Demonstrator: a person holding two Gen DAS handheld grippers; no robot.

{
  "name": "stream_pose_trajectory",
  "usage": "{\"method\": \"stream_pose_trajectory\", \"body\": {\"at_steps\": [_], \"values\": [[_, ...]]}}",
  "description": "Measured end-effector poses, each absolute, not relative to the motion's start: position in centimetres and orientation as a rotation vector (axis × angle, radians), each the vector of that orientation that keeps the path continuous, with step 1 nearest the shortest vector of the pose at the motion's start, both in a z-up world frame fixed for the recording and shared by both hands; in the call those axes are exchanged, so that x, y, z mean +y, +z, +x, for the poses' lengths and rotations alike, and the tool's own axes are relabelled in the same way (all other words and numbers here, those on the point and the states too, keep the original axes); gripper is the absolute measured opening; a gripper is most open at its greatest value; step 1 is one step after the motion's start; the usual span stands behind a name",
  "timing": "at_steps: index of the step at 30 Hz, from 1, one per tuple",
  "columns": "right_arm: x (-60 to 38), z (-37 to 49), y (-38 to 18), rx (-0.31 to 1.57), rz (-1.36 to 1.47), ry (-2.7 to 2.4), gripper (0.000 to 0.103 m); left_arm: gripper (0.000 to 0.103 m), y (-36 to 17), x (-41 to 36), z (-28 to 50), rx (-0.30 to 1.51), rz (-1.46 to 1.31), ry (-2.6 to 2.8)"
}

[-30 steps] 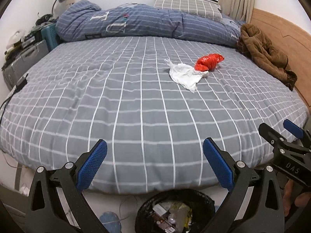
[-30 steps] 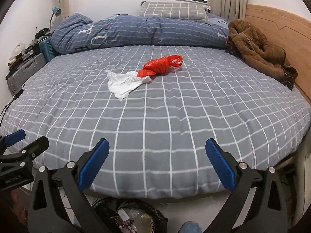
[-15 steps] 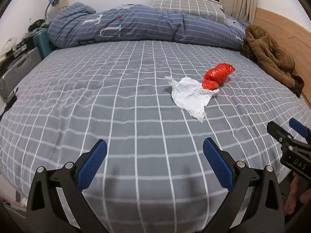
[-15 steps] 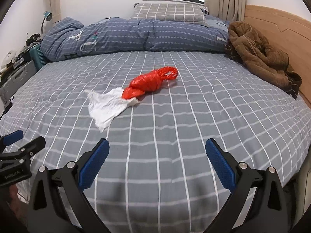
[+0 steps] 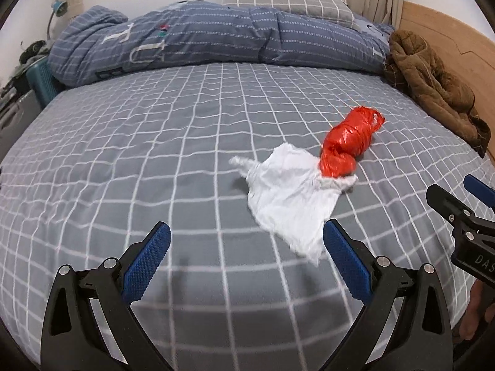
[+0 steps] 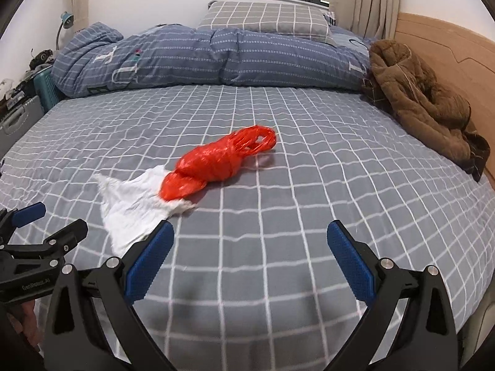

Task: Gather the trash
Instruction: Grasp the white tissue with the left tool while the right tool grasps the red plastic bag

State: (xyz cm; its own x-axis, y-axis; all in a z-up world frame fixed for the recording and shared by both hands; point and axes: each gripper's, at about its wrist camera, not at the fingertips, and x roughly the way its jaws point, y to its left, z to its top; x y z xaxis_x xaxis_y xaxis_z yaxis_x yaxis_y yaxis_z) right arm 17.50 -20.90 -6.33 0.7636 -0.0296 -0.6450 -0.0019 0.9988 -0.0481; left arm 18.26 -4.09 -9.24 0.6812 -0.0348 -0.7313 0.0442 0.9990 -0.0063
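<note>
A crumpled white tissue lies on the grey checked bed, with a twisted red plastic bag touching its far right corner. My left gripper is open and empty, low over the bed, the tissue just ahead of its right finger. My right gripper is open and empty; the red bag lies ahead of it and the tissue reaches its left finger. Each gripper shows at the edge of the other's view.
A rolled blue duvet and a grey pillow lie across the far end. A brown jacket lies at the right by the wooden headboard. Suitcases and clutter stand at the left.
Both grippers have moved forward over the bed toward the tissue and red bag. The black trash bin below the bed edge has dropped out of view. Both stayed open.
</note>
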Motion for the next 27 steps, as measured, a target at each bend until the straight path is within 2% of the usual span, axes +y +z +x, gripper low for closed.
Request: {"method": "stream_pose_trajectory", "body": {"at_steps": [12, 21, 23, 25, 26, 27], "values": [[-22.4, 24.4, -6.5, 0.703, -0.067, -0.028, 0.095, 0.096, -11.7, -7.1, 24.6, 0.837, 0.039, -0.120], [-21.8, 27.3, -6.7, 0.701, -0.081, -0.013, 0.095, 0.074, -14.4, -7.9, 26.9, 0.914, 0.050, -0.160], [-21.4, 27.6, -6.7, 0.698, -0.085, -0.007, 0.095, 0.063, -14.5, -7.8, 27.1, 0.917, 0.057, -0.152], [-21.0, 27.9, -6.8, 0.694, -0.088, 0.001, 0.095, 0.042, -14.4, -7.6, 27.1, 0.914, 0.066, -0.141], [-20.6, 28.1, -6.9, 0.693, -0.092, 0.007, 0.095, 0.027, -14.3, -7.5, 27.0, 0.912, 0.070, -0.138], [-20.4, 28.2, -7.0, 0.693, -0.093, 0.011, 0.095, 0.021, -14.2, -7.3, 27.0, 0.911, 0.069, -0.139]]}}
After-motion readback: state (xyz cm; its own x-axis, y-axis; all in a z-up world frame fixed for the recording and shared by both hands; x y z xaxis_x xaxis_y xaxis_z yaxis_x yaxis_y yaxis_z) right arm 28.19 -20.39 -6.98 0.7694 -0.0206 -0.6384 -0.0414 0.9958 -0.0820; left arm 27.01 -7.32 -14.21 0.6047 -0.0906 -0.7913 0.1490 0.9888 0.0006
